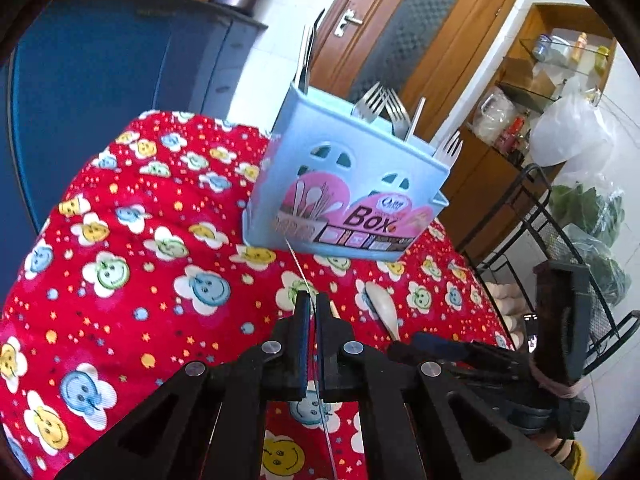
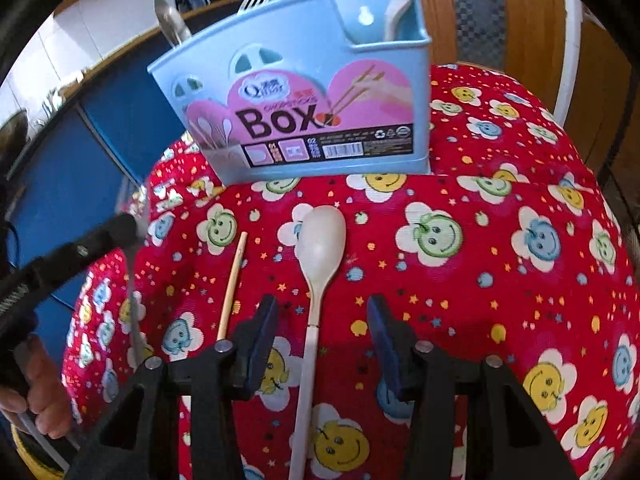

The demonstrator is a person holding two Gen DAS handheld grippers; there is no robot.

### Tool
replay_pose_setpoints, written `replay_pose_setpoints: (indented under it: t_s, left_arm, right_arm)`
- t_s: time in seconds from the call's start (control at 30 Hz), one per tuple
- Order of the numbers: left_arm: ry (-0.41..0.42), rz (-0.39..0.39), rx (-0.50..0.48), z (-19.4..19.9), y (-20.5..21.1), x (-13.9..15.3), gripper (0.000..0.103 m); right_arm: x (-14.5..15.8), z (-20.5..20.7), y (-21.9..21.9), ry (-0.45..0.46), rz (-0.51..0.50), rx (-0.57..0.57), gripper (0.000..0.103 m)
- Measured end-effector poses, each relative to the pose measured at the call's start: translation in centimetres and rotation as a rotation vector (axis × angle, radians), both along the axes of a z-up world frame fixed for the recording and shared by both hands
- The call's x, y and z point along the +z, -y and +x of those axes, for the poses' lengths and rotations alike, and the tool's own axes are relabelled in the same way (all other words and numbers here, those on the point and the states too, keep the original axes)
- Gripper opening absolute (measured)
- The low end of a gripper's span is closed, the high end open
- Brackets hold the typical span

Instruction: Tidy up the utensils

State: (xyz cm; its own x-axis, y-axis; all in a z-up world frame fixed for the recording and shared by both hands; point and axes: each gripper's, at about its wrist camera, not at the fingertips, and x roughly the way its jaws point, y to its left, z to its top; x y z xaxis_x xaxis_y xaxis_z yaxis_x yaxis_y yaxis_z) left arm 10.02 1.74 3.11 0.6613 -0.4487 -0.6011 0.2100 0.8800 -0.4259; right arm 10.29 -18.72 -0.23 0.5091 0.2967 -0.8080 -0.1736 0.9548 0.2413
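Observation:
A light blue utensil box (image 1: 344, 184) (image 2: 296, 92) stands on the red smiley cloth, holding forks (image 1: 384, 108), a metal spoon (image 2: 170, 20) and a white utensil (image 2: 396, 4). My left gripper (image 1: 312, 300) is shut on a thin metal knife blade (image 1: 298, 264), seen edge-on, its tip near the box's base. It also shows blurred in the right wrist view (image 2: 132, 280). My right gripper (image 2: 322, 312) is open, its jaws on either side of the handle of a white spoon (image 2: 320, 248) lying on the cloth. A wooden chopstick (image 2: 232, 284) lies just left of it.
The red cloth (image 1: 120, 240) covers a round table. Blue cabinets (image 1: 100, 80) stand at the left, a wooden door (image 1: 420, 32) behind the box, and a black wire rack (image 1: 560, 240) with bags at the right.

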Motion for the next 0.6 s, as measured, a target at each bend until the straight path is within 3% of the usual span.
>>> replay_pose_setpoints:
  t_s: [0.1,0.27,0.5,0.6]
  left_arm:
    - [0.023,0.006,0.009,-0.1,-0.2,0.4,0.002]
    - [0.044,0.008,0.013,-0.1,-0.3,0.9,0.002]
    - [0.071,0.014,0.011,-0.3,-0.1,1.6,0.002]
    - [0.091,0.017,0.011,-0.7,0.0,2.2,0.001]
  right_arm:
    - [-0.2,0.7,-0.7,-0.002,-0.059,0.01,0.039]
    - [-0.4,1.7,-1.1,-0.003,-0.109,0.009,0.014]
    - [0.0,1.5,0.4,-0.008,0.004,-0.012,0.013]
    - [0.6,0.4,1.1,0.029,0.046,-0.023,0.013]
